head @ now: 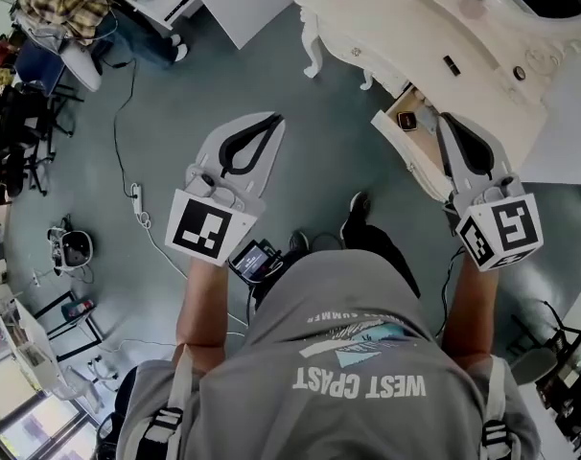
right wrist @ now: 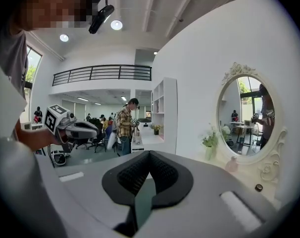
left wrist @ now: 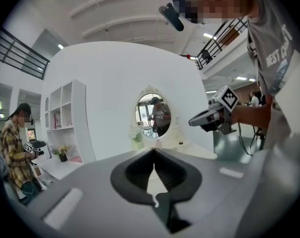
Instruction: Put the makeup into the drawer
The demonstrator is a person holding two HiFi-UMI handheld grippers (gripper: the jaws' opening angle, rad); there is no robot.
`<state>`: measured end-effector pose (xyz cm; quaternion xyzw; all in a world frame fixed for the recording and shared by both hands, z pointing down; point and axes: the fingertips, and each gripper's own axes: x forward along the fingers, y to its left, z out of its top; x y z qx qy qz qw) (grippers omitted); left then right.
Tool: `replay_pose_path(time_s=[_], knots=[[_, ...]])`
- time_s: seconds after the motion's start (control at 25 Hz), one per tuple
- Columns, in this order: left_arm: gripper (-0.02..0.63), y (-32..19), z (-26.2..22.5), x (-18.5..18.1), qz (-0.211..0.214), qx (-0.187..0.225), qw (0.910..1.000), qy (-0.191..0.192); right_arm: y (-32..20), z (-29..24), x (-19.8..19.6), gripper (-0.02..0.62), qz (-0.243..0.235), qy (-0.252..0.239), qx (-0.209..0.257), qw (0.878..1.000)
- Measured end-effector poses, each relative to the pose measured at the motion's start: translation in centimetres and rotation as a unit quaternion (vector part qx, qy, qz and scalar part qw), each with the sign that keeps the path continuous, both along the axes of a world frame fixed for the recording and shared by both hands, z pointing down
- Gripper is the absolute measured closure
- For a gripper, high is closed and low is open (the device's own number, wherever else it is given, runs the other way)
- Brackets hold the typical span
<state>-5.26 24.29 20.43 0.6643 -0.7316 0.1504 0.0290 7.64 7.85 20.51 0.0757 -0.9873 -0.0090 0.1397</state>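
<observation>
Bright even daylight, ceiling lamps, fisheye-warped edges, sharp focus

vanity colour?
The dressing table is cream white; it shows best in the head view.

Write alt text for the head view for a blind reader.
Seen from above, a person in a grey shirt holds left tongs and right tongs, both shut and empty, over a grey floor; the right tongs point toward the open drawer of a white dressing table.
</observation>
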Motion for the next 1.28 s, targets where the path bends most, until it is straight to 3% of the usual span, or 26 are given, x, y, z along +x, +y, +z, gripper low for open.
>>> replay_pose_path(time_s=[0.4,0.68,1.04,1.28], knots=[[0.604,-7.9,-0.4,-0.4,-0.044,-0.011,0.9988,-0.015,-8.6,0.6,-2.1,0.592,-0.048,-0.010,-0.015,0.999],[0.604,-11.4,-1.0,-0.2,-0.049,-0.011,0.9983,-0.029,-11.9,0.1,-2.8,0.592,-0.064,-0.026,-0.015,0.997],[0.604,-14.8,-1.0,-1.8,-0.010,-0.007,0.9996,-0.024,-13.7,0.0,-3.7,0.592,-0.037,-0.017,-0.011,0.999],[0.604,-18.2,0.3,-5.7,0.034,-0.002,0.9993,-0.015,-15.8,0.6,-5.1,0.592,0.016,-0.005,-0.005,1.000]])
